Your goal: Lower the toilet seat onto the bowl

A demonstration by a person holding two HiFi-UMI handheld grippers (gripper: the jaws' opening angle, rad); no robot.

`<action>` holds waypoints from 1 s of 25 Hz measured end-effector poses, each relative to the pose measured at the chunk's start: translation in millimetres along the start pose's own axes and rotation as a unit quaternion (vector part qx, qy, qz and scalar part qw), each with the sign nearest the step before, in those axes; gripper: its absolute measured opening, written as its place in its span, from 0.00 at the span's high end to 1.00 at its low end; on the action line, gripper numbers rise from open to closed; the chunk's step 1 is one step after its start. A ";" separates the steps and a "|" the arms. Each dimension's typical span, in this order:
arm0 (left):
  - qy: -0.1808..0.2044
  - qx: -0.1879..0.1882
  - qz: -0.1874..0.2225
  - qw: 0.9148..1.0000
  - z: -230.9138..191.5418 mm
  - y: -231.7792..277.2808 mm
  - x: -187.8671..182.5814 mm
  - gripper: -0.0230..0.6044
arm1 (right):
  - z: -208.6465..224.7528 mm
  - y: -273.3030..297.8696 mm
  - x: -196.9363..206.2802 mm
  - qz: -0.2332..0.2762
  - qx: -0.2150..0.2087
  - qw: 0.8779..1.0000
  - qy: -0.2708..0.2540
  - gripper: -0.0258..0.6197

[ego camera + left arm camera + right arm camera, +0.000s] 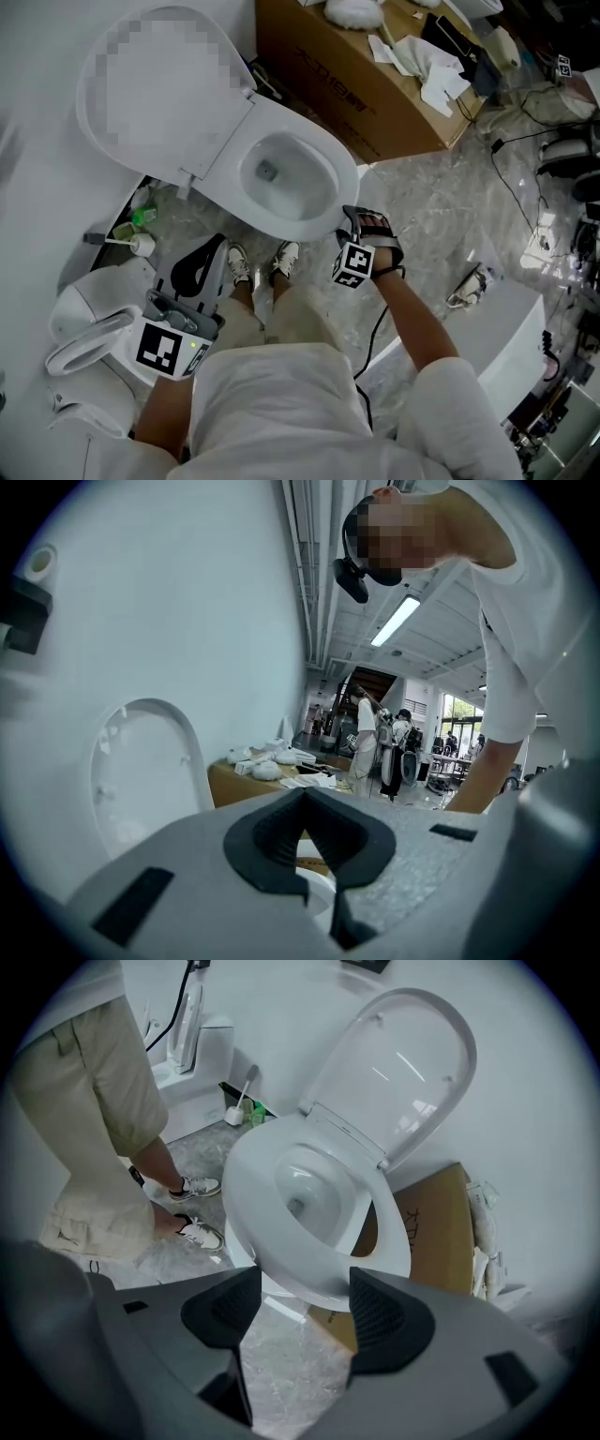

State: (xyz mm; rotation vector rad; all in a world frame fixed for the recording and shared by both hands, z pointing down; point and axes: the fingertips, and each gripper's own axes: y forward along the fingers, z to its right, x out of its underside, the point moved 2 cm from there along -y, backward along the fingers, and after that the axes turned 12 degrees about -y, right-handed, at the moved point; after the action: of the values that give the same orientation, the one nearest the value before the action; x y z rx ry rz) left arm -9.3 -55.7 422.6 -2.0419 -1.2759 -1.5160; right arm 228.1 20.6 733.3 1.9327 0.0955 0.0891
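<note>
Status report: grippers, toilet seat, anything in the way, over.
Left gripper shut, empty; right gripper open, empty. Lid upright; seat ring looks down on bowl. Nothing blocking.

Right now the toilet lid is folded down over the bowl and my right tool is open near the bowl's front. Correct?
No. The lid is not folded down; it stands raised behind the bowl, as the right gripper view shows. The right tool is open near the bowl's front, as you say.
</note>
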 end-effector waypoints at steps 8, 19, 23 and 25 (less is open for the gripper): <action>-0.009 -0.012 -0.020 1.000 5.0 9.1 28.1 0.96 | -16.3 22.5 10.6 0.004 -0.002 1.000 0.004 0.54; -0.007 -0.029 -0.049 0.998 9.3 14.9 46.2 0.96 | -39.8 57.6 21.9 -0.003 0.001 1.000 0.018 0.54; -0.004 -0.017 -0.062 0.998 18.0 19.5 56.8 0.96 | -46.5 68.7 26.5 -0.002 -0.006 1.000 0.022 0.54; -0.003 -0.016 -0.072 0.997 19.9 18.9 62.2 0.96 | -51.2 74.8 28.1 -0.005 -0.008 1.000 0.027 0.54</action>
State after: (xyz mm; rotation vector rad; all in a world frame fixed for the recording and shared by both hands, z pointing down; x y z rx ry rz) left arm 21.0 -23.4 474.2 -2.0137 -1.4365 -1.6035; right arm 252.3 44.7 821.9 1.9137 0.1411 0.1346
